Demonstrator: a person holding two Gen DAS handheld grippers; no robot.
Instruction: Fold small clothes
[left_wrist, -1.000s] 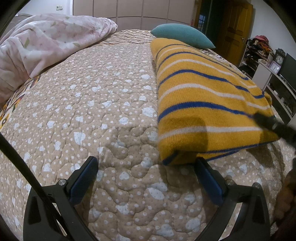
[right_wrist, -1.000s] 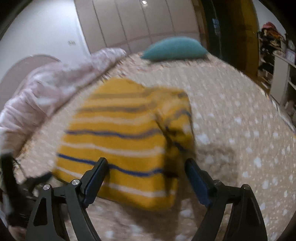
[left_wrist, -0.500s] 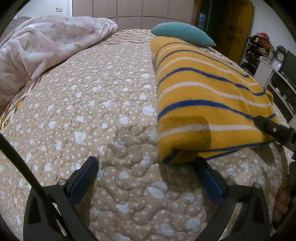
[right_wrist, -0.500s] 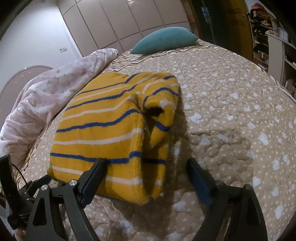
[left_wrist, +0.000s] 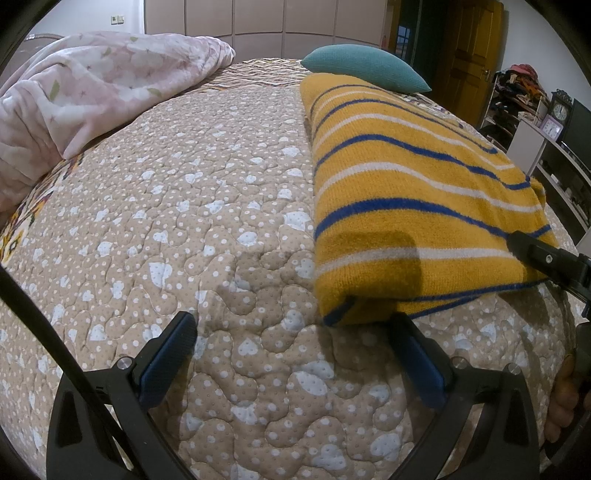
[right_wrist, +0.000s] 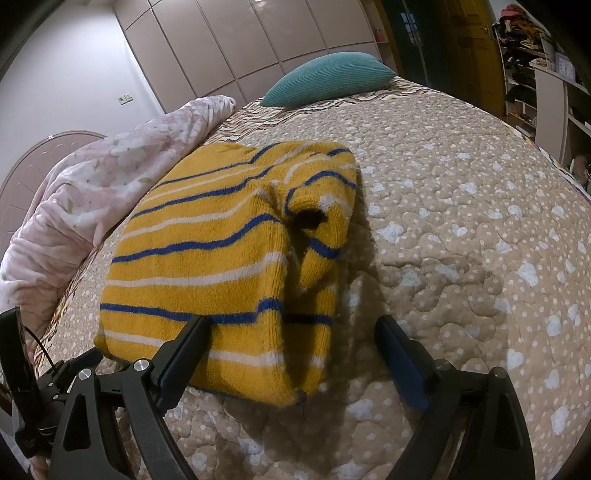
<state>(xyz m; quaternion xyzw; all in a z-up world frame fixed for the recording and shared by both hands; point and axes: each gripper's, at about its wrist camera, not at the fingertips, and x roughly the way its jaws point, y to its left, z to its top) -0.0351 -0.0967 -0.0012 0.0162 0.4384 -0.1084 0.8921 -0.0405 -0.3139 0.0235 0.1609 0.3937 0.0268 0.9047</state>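
Note:
A yellow sweater (left_wrist: 406, 177) with blue and white stripes lies folded into a rectangle on the bed. In the right wrist view the sweater (right_wrist: 207, 240) has a sleeve cuff (right_wrist: 314, 221) bunched on its right side. My left gripper (left_wrist: 291, 321) is open just before the sweater's near left corner, with only quilt between its fingers. My right gripper (right_wrist: 291, 325) is open over the near right corner, its left finger (right_wrist: 184, 350) above the knit, pads not pressing. The right gripper's finger (left_wrist: 546, 258) also shows at the sweater's edge in the left wrist view.
A beige quilted bedspread (left_wrist: 184, 221) covers the bed. A pink floral duvet (left_wrist: 92, 99) is heaped at the left and a teal pillow (left_wrist: 362, 70) lies at the far end. Shelves with clocks (left_wrist: 554, 118) stand beyond the bed's right side.
The right wrist view went from blurred to steady as the right gripper settled and rolled slightly. The left gripper kept still. The sweater lies as before.

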